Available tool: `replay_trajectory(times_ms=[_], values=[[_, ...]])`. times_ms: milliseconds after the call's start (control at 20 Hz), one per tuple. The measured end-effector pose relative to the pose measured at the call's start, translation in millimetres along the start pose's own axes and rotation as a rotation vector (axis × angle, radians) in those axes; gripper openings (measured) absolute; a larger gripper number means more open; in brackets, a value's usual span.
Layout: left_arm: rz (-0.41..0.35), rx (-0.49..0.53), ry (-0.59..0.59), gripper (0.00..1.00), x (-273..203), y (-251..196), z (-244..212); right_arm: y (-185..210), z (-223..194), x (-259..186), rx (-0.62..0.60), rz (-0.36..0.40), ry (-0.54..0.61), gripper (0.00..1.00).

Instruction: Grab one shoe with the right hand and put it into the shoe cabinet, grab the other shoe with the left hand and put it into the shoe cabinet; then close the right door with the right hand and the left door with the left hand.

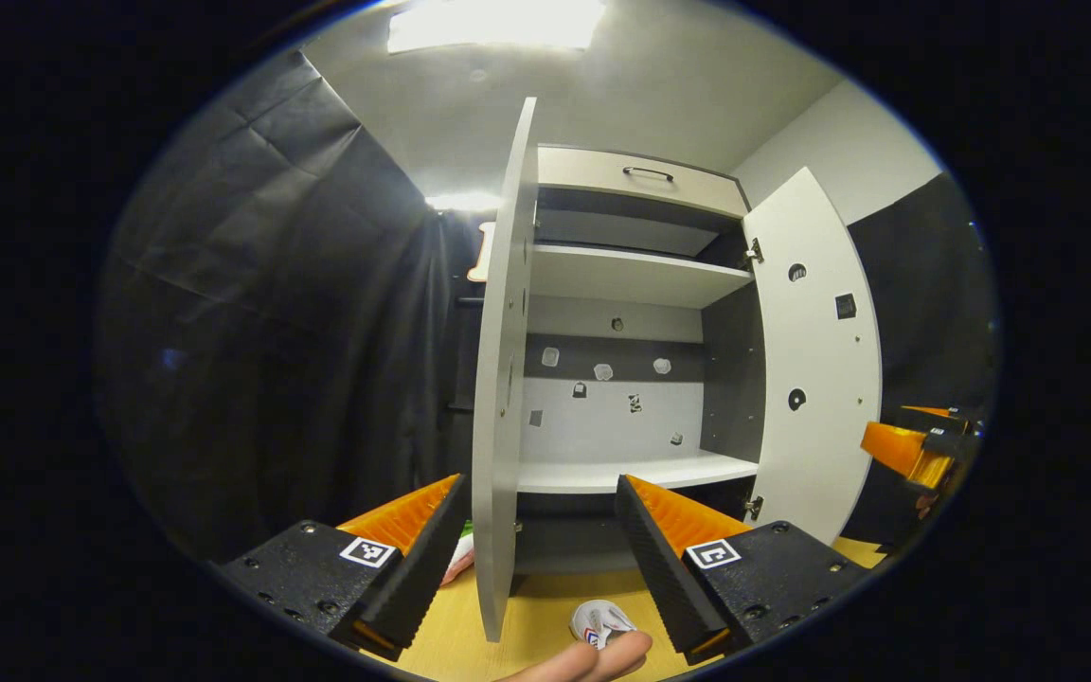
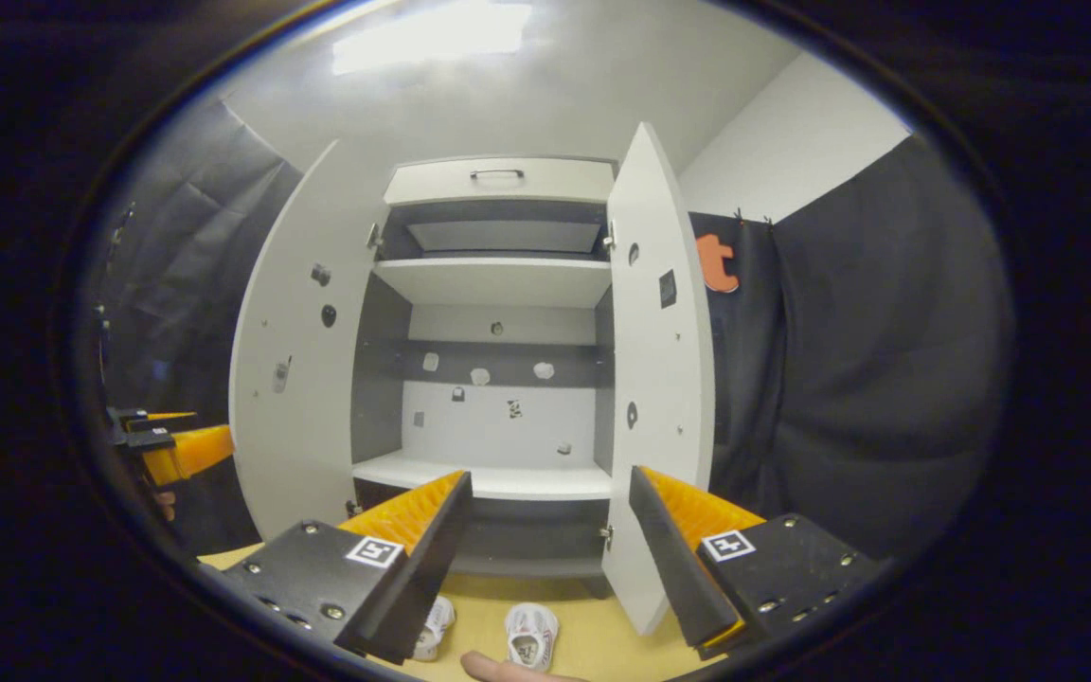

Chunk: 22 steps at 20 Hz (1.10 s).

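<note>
Right gripper (image 2: 545, 530): jaws wide, nothing between them; raised and aimed at the cabinet (image 2: 498, 180), which suggests a start posture before reaching down. Also seen at the right edge of the left gripper view (image 1: 915, 455), with part of a hand below it.

Left gripper (image 1: 541, 530): jaws wide, empty; held level with the lower shelf (image 1: 635, 471), the left door (image 1: 503, 379) standing edge-on between its fingers. Seen too at the left edge of the right gripper view (image 2: 171, 445).

Cabinet: both doors swung fully out, leaving the interior open for loading. Right door (image 2: 659, 379) edge-on in the right gripper view. Upper shelf (image 2: 493, 279) and lower shelf bare; a drawer (image 2: 498, 180) with a handle on top.

Shoes: two, pale, on the floor (image 2: 593, 635) in front of the cabinet, below the right gripper's fingers. Left shoe (image 2: 434, 627) partly hidden behind a finger; right shoe (image 2: 531, 637) in plain sight, toe toward the cabinet. Neither is touched. One shoe (image 1: 599, 620) lies low in the left gripper view.

Fingertip (image 2: 498, 668): a person's, at the bottom edge, near the shoes; purpose cannot be told.

Status: judged at the outset; no shoe grasped, none shelved, doors not yet closed. Next step likely lowers the right gripper onto a shoe.
</note>
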<state>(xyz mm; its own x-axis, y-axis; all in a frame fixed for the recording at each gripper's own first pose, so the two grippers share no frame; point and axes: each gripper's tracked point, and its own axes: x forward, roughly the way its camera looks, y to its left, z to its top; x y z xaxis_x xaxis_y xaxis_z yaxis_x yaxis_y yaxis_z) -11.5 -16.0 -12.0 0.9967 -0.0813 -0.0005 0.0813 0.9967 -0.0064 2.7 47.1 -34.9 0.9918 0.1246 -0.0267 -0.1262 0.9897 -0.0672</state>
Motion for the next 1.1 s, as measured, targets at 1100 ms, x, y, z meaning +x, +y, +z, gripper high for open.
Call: replay_trajectory(times_ms=[1100], values=[[-0.038,-0.093,0.043,0.96,-1.9,-2.4,-32.6,61.6,-348.3,33.0,-0.014,0.112,0.624,0.95]])
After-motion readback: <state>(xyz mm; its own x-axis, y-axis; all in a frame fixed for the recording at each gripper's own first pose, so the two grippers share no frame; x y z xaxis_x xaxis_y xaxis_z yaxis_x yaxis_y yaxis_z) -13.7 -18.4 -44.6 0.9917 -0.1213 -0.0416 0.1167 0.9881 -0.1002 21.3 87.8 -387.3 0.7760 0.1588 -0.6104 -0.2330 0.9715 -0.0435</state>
